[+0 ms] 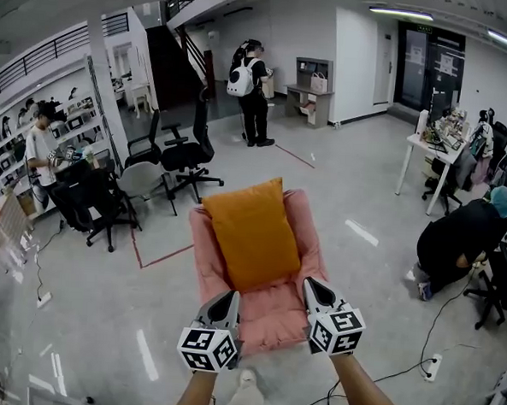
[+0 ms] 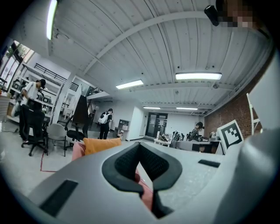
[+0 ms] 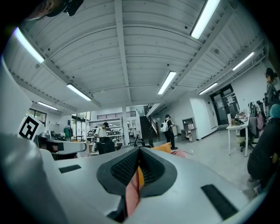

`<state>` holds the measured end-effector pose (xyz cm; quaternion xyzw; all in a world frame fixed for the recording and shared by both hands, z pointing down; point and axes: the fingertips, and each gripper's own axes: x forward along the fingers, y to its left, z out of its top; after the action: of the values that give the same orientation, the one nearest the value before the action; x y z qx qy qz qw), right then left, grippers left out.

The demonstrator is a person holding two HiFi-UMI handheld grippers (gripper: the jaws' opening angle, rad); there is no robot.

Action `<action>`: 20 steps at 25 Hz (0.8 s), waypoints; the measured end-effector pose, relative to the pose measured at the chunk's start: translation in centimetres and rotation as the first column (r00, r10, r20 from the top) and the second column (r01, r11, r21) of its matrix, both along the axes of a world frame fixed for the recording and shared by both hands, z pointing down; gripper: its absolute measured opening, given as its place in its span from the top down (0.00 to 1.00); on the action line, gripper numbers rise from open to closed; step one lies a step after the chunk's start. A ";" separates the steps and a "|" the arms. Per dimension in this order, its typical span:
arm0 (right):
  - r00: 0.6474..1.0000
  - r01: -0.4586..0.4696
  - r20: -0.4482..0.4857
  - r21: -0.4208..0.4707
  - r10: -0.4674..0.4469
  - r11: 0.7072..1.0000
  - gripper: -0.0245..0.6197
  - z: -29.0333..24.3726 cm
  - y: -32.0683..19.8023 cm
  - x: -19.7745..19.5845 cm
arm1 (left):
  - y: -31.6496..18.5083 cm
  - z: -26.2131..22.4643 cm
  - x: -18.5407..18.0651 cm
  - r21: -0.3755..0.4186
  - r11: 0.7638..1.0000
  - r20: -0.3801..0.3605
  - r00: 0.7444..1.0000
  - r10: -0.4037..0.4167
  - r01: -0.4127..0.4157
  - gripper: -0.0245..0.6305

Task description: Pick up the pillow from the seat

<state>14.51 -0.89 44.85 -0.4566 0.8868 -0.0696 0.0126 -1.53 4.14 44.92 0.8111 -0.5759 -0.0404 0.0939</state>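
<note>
An orange pillow point(image 1: 253, 233) leans on the back of a pink floor seat point(image 1: 274, 317) on the grey floor ahead of me. My left gripper point(image 1: 229, 295) hovers over the seat's front left part, short of the pillow, its jaws shut and empty. My right gripper point(image 1: 310, 284) is over the seat's front right part, by the pillow's lower right corner, also shut and empty. In the left gripper view the pillow point(image 2: 100, 145) and seat point(image 2: 78, 150) show beyond the closed left gripper point(image 2: 140, 148). The right gripper view shows the pillow point(image 3: 165, 148) past the closed right gripper point(image 3: 139, 152).
Office chairs point(image 1: 166, 159) stand at the left behind the seat. A person with a white backpack point(image 1: 251, 88) stands farther back. Another person point(image 1: 462, 243) crouches at the right near a white table point(image 1: 430, 157). A power strip point(image 1: 433, 366) lies on the floor at the right.
</note>
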 end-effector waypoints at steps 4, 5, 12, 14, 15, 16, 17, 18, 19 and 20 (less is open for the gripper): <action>1.000 -0.004 0.000 -0.007 0.004 1.000 0.94 0.1 -1.3 0.1 | -1.5 -0.1 0.0 0.001 1.000 0.018 1.000 -0.002 0.002 0.96; 1.000 -0.004 -0.001 -0.009 0.004 1.000 0.94 0.2 -1.7 0.0 | -1.9 0.0 0.0 0.000 1.000 0.019 1.000 -0.001 0.001 0.96; 1.000 -0.008 0.002 -0.019 0.008 1.000 0.94 0.8 -3.7 -0.4 | -3.9 0.9 -0.4 -0.009 1.000 0.040 0.999 -0.001 0.001 0.96; 1.000 -0.009 0.003 -0.023 0.009 1.000 0.94 0.9 -4.3 -0.4 | -4.5 0.9 -0.3 -0.010 1.000 0.048 0.999 0.000 0.000 0.96; 1.000 -0.010 0.003 -0.024 0.010 1.000 0.93 1.0 -4.5 -0.4 | -4.8 0.9 -0.4 -0.010 1.000 0.055 0.999 0.001 0.000 0.96; 1.000 -0.012 0.002 -0.026 0.012 1.000 0.94 1.1 -4.8 -0.4 | -5.1 0.9 -0.4 -0.011 1.000 0.060 0.998 0.002 -0.001 0.96; 1.000 -0.014 0.002 -0.028 0.014 1.000 0.94 1.2 -5.1 -0.5 | -5.4 0.9 -0.5 -0.011 1.000 0.063 0.998 0.003 -0.002 0.96; 1.000 -0.016 0.002 -0.029 0.016 0.999 0.94 1.3 -5.4 -0.6 | -5.7 1.0 -0.6 -0.012 1.000 0.063 0.998 0.004 -0.003 0.96; 1.000 -0.016 0.002 -0.029 0.017 0.999 0.93 1.4 -5.7 -0.7 | -6.0 1.0 -0.7 -0.011 1.000 0.062 0.998 0.004 -0.004 0.96; 1.000 -0.017 0.001 -0.030 0.017 0.999 0.94 1.5 -6.0 -0.8 | -6.4 1.1 -0.8 -0.011 1.000 0.060 0.998 0.005 -0.004 0.96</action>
<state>13.72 -6.90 46.32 -0.4641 0.8818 -0.0832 0.0068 -2.28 -2.21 45.98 0.8128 -0.5768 -0.0127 0.0809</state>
